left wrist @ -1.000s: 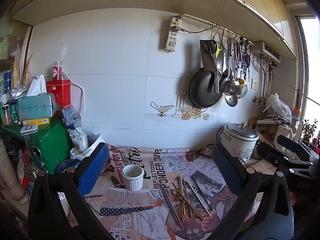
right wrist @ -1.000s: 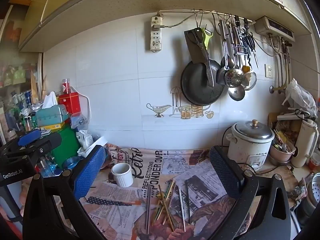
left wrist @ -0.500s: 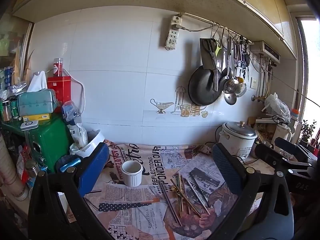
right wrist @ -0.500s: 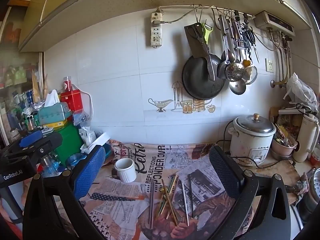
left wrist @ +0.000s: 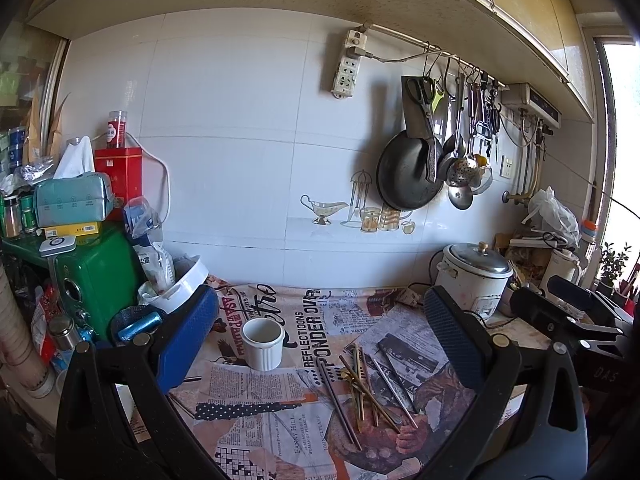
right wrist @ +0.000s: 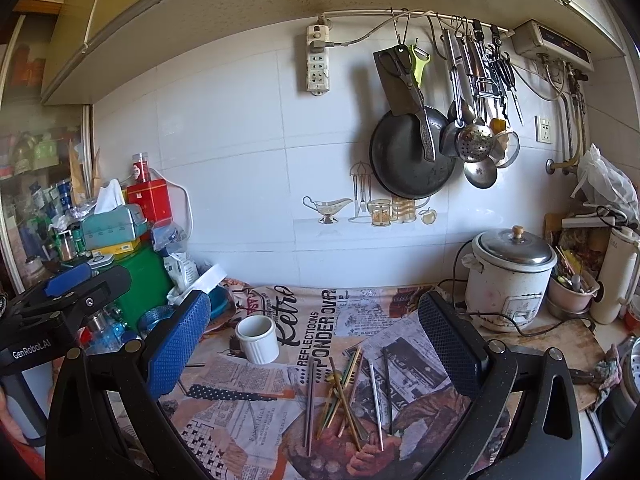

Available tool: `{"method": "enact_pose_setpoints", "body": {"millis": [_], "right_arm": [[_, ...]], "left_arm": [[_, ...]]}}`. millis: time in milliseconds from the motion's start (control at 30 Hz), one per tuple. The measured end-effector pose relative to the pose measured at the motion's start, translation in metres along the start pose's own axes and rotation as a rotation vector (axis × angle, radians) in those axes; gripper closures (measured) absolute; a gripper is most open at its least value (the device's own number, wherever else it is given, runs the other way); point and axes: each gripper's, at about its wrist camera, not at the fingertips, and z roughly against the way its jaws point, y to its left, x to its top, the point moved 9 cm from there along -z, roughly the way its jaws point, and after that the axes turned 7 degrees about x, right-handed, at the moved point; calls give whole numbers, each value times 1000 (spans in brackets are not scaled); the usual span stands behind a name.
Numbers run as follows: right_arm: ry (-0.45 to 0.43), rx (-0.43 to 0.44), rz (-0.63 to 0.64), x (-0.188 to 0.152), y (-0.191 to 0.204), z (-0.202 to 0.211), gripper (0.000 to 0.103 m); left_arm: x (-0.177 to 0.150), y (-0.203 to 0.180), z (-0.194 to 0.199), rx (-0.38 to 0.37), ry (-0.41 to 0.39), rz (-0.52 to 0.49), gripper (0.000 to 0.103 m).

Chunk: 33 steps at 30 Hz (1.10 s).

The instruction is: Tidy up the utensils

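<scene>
Both the left gripper (left wrist: 320, 344) and right gripper (right wrist: 314, 340) hang spread wide and empty above the counter. The loose utensils (right wrist: 348, 392) lie scattered on the newspaper-print cloth (right wrist: 240, 408) below and between the right gripper's fingers, with the white cup (right wrist: 257, 338) just beyond its left finger.

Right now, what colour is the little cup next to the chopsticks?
The cup is white with ribbed sides; the right wrist view shows it best.
</scene>
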Motion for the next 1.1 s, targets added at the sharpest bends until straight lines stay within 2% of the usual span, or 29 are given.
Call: {"method": "enact_pose_setpoints", "body": {"millis": [1100], "right_arm": [[-9, 11, 1, 2, 4, 2, 0]], "left_arm": [[2, -4, -3, -10, 10, 5, 0]]}}
